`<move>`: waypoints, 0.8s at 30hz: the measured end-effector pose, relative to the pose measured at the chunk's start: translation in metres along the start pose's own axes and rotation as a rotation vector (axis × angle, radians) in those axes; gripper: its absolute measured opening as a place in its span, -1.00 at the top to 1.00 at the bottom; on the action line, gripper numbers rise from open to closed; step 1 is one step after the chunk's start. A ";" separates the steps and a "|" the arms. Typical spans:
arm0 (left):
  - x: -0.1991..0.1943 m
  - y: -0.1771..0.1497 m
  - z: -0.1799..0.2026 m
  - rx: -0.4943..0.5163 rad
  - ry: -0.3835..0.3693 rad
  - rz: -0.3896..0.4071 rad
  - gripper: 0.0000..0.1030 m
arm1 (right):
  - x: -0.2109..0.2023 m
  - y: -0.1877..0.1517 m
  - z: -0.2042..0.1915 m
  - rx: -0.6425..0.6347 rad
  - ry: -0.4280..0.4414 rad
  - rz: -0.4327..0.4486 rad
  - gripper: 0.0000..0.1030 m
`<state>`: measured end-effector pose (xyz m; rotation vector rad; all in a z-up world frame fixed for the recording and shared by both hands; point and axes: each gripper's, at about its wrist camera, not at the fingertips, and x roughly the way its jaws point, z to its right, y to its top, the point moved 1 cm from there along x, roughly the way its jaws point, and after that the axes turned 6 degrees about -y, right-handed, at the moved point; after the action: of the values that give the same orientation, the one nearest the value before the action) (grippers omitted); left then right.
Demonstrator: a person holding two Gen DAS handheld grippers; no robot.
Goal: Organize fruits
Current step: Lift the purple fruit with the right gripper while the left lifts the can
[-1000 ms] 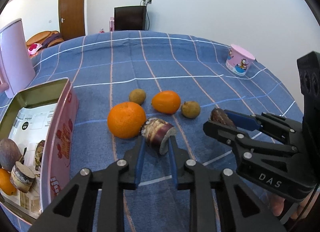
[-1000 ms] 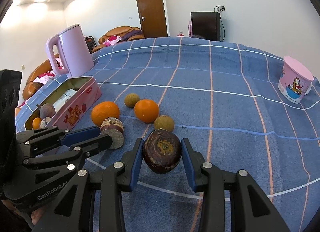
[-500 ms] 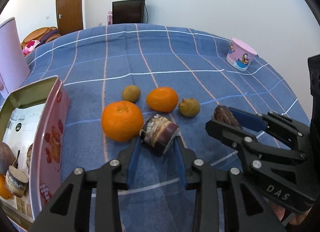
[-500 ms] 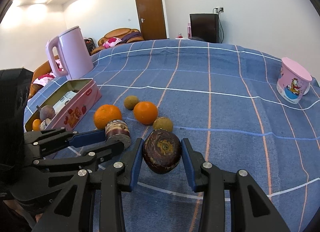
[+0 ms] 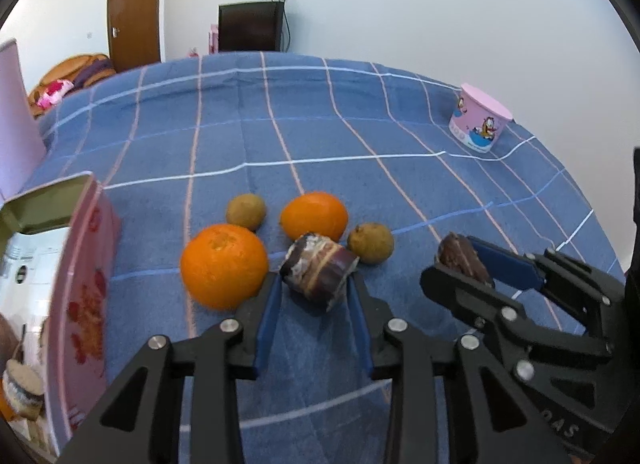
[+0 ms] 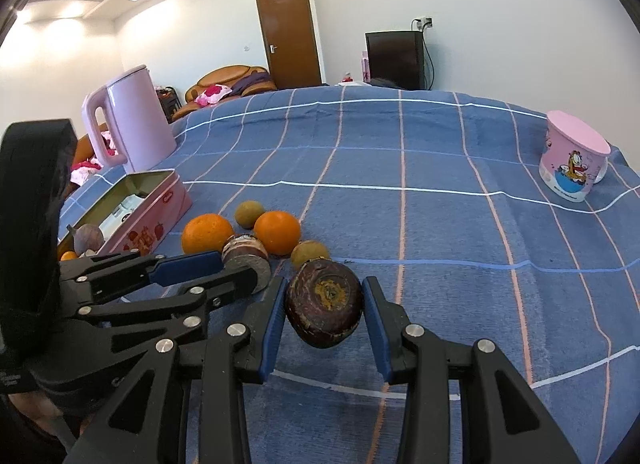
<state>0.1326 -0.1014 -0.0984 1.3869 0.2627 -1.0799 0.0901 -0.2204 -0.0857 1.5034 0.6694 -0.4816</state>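
The left gripper [image 5: 316, 296] has lifted the cut purple fruit piece [image 5: 318, 274] up and turned it on its side, now higher beside the big orange [image 5: 224, 266].

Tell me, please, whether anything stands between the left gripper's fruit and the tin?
Yes: the large orange sits beside the held fruit, on the tin's side. The left gripper would likely need to lift over it.

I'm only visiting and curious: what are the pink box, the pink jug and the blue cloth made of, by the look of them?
Box: probably tin; thin walls, shiny metallic inside, printed pink outside.
Jug: likely plastic, or coated metal; smooth, matte, evenly pink.
Cloth: woven fabric; soft folds, checked lines, a fuzzy nap up close.
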 end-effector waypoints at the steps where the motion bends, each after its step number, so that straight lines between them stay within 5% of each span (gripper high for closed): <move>1: 0.000 0.001 0.000 -0.004 0.001 0.005 0.29 | 0.000 0.000 0.000 0.002 0.001 0.000 0.22; 15: -0.001 0.002 0.002 0.008 -0.026 0.024 0.32 | -0.004 0.000 0.003 0.015 -0.006 0.019 0.22; 24: -0.016 -0.002 0.004 0.016 0.023 0.093 0.32 | -0.009 0.000 0.003 0.011 -0.005 0.046 0.22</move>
<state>0.1210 -0.0969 -0.0871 1.4127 0.2046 -0.9922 0.0839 -0.2242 -0.0796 1.5244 0.6272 -0.4547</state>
